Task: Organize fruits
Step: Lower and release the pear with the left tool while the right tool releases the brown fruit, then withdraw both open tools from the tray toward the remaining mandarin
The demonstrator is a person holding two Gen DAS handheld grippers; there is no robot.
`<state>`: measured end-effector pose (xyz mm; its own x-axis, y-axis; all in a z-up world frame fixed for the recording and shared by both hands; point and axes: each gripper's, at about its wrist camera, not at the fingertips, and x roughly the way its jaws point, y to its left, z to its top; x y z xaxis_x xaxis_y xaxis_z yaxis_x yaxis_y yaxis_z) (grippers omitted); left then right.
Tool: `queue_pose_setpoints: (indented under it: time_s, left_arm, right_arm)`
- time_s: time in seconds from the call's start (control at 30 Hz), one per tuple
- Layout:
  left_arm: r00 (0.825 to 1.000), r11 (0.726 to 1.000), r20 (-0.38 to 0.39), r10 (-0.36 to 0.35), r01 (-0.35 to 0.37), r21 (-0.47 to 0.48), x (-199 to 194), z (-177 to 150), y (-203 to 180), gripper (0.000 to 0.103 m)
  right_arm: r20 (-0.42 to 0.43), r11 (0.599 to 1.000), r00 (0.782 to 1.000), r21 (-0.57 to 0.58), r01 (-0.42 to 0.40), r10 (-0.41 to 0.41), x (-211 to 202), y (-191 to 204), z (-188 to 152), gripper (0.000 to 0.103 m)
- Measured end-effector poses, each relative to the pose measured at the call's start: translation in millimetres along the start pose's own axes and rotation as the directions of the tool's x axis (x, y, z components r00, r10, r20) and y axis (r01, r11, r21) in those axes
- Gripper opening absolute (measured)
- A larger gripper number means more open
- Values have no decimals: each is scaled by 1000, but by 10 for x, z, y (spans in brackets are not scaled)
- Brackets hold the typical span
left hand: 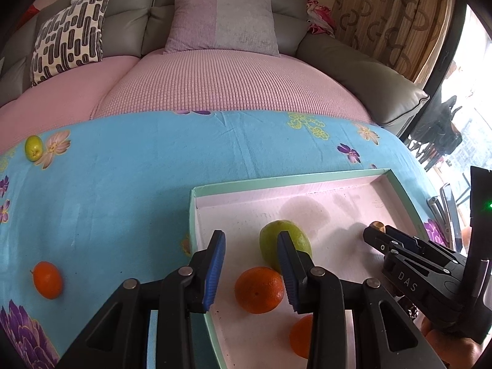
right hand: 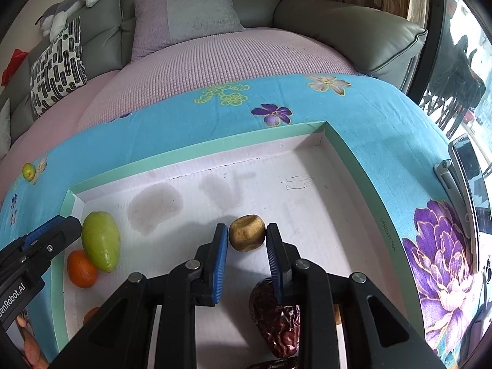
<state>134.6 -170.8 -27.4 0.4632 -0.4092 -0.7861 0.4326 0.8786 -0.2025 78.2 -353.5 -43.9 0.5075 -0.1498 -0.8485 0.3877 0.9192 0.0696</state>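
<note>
A shallow green-rimmed box [left hand: 192,215] [right hand: 196,149] lies on the blue flowered cloth. In it lie a green fruit [left hand: 296,235] [right hand: 100,241], an orange [left hand: 258,289] [right hand: 80,268], a second orange [left hand: 299,335], a brown round fruit [right hand: 247,232] and a dark red date [right hand: 273,319]. My left gripper [left hand: 252,261] is open and empty above the box's left part, just above the orange. My right gripper [right hand: 247,255] is open just behind the brown fruit, not touching it; it shows in the left wrist view [left hand: 373,235]. An orange [left hand: 47,279] and a small green fruit [left hand: 33,147] [right hand: 28,171] lie loose on the cloth.
A grey sofa with a pink cover [left hand: 221,83] and cushions [left hand: 221,20] stands behind the cloth-covered table. A phone on a stand [right hand: 464,166] sits at the table's right edge. A curtain [left hand: 390,15] and window are at the right.
</note>
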Motion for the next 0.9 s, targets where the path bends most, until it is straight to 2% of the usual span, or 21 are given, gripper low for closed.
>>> queue_pose_setpoints:
  time_s: [0.07,0.13,0.3,0.4,0.67,0.9]
  left_arm:
    - [1000,1000,7,13,-13,11,-56,8,-5,39]
    - [1000,1000,12,22,-22,12,-108,15,8,39]
    - [998,998,41,57,-57,-6,-264,35,88,58]
    - [995,996,47,86,-85,-24,-326,15,147,66]
    - [984,983,31,175,-174,-52,-417,-150,362,72]
    - [963,962,14,269,-268,-49,-430,-256,504,77]
  right_arm:
    - [-3,1000,1000,-6,5,-5,3,11,2,28]
    - [-7,1000,1000,-11,9,-9,0,25,-1,35]
    - [-17,998,999,-50,35,-35,-23,90,-18,42]
    - [-7,998,999,-53,43,-44,-89,104,-13,65]
    - [5,994,998,-92,62,-62,-272,189,-85,70]
    - [10,991,997,-113,72,-72,-392,242,-155,70]
